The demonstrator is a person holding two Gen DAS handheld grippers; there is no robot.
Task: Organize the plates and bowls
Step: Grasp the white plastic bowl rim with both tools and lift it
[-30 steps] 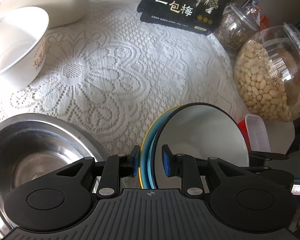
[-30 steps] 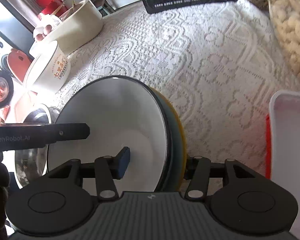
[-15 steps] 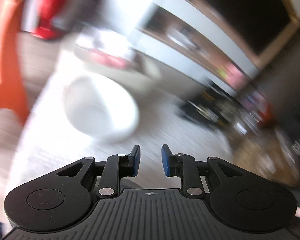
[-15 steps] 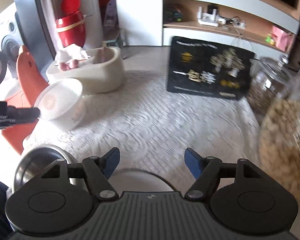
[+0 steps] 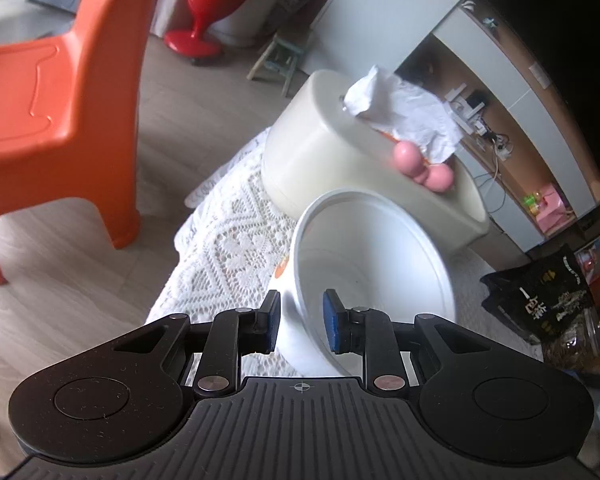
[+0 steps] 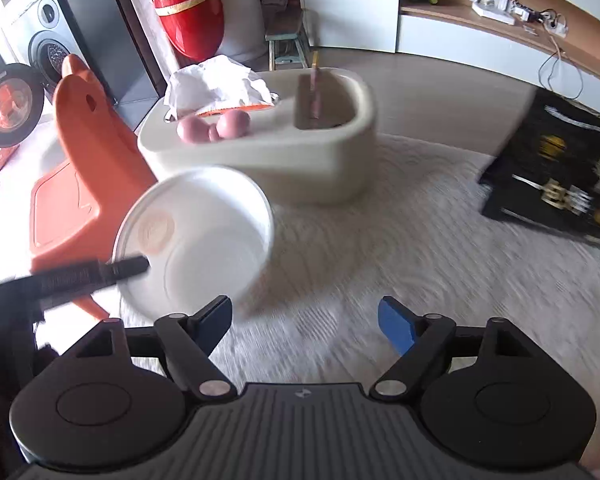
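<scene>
Lace-covered table (image 6: 380, 280) — work surface.
White bowl (image 5: 364, 264) — on the cloth, tilted, near rim between the left gripper (image 5: 300, 322) pads; jaws narrowly parted astride the wall, apparently poised to grip.
Right gripper (image 6: 306, 320) — spread wide, empty; bowl (image 6: 196, 236) ahead-left.

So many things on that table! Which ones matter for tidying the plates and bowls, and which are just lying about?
Part of the job:
- white bowl, its rim between the left tool's fingers
- right tool, open and holding nothing

Just lying about:
- cream tissue holder
- black snack bag
- orange chair
- lace cloth
</scene>
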